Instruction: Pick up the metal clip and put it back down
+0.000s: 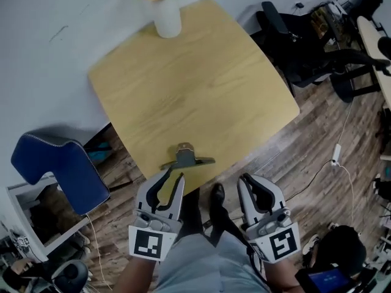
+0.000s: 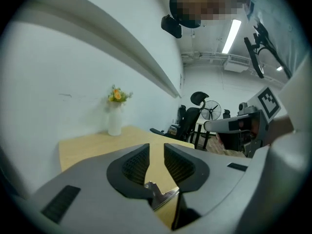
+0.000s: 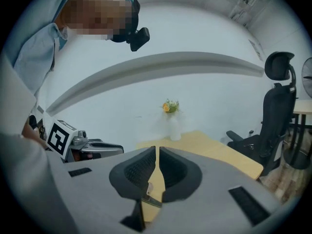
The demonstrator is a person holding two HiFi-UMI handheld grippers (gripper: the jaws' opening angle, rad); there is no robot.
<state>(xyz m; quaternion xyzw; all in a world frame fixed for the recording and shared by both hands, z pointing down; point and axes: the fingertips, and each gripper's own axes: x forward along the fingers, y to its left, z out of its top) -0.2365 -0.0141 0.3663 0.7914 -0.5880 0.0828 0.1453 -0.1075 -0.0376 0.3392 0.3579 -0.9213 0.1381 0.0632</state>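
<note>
The metal clip (image 1: pixel 186 156) lies on the light wooden table (image 1: pixel 183 84), close to its near edge, one handle sticking out to the right. My left gripper (image 1: pixel 175 174) hovers just short of that edge, right behind the clip, open by a narrow gap with nothing between the pads. In the left gripper view the clip (image 2: pixel 158 195) shows low through the gap of the left gripper (image 2: pixel 157 147). My right gripper (image 1: pixel 244 177) is off the table to the right of the clip, over the floor, shut and empty. The right gripper view shows the clip (image 3: pixel 148 191) beyond the right gripper (image 3: pixel 157 149).
A white vase with orange flowers (image 1: pixel 167 17) stands at the table's far corner by the wall. A blue chair (image 1: pixel 58 163) stands left of the table, black office chairs (image 1: pixel 305 47) to the right. The person's legs and shoes (image 1: pixel 217 200) are below, and a cable with an adapter (image 1: pixel 336 154) lies on the floor.
</note>
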